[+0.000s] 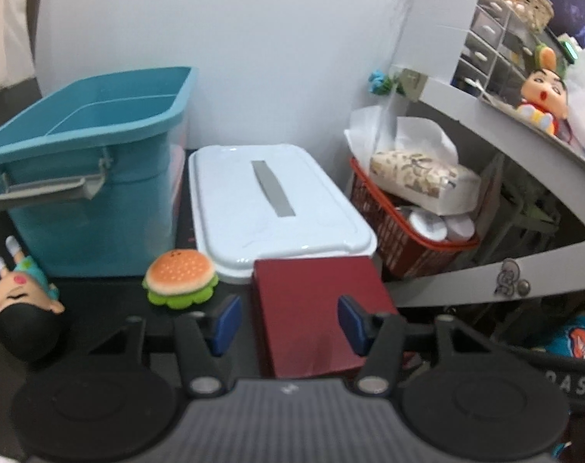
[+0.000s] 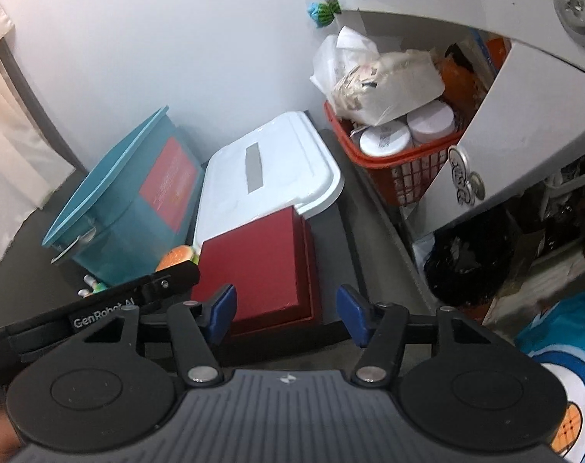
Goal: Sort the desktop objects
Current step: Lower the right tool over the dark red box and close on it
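A dark red flat box (image 1: 311, 308) lies on the black desk in front of a white lidded box (image 1: 269, 204). My left gripper (image 1: 290, 322) is open, its blue pads on either side of the red box, not touching. A burger plush (image 1: 180, 283) and a doll figure (image 1: 20, 308) lie to its left, before a teal bin (image 1: 88, 162). In the right wrist view my right gripper (image 2: 288, 316) is open just before the red box (image 2: 261, 266); the white box (image 2: 269, 169), the teal bin (image 2: 134, 196) and the burger (image 2: 178, 256) lie beyond.
A red basket (image 1: 412, 239) with tissue and jars stands at the right under a grey shelf (image 1: 504, 123) that carries drawers and a plush doll (image 1: 545, 96). In the right wrist view the basket (image 2: 392, 169) sits beside the shelf's side panel (image 2: 516, 146). The left gripper's body (image 2: 99, 308) crosses at lower left.
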### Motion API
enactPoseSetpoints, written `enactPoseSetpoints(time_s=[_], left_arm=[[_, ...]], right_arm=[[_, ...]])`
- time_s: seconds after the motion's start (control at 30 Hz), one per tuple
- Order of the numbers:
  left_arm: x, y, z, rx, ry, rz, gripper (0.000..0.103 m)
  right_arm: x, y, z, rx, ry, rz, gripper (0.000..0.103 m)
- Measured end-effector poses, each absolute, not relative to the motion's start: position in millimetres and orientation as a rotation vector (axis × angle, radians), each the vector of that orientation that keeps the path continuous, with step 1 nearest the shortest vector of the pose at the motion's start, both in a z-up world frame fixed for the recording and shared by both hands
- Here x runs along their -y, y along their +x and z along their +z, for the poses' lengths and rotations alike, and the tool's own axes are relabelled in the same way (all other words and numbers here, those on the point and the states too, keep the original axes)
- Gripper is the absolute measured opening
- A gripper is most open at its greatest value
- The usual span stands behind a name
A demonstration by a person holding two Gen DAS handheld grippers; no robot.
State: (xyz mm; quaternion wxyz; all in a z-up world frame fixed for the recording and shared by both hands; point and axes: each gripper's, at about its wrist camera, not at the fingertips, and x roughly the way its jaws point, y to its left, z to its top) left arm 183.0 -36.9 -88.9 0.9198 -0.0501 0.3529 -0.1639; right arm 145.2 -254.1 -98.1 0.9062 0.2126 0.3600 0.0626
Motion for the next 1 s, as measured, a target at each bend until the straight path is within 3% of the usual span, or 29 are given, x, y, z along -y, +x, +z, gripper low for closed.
enactPoseSetpoints(time_s=[0.13,0.6,0.73,1.0], left_arm=[[36,189,-94,-0.719,-0.111,-0.366,0.059],[24,206,-123,-0.772,-0.175,-0.404,0.059],[22,207,-125,-0.790,-0.206,-0.418,0.059],[29,202,-125,-0.818,-0.226,-0.467,0.054]], right_arm=[[254,151,-103,-0.746,0.447,0.109,0.054],[254,174,-120,-0.775,0.462,0.047,0.054],[251,178,-125,-0.779,0.469,0.069,0.048],[253,172,-128,-0.775,0.496,0.110,0.046]])
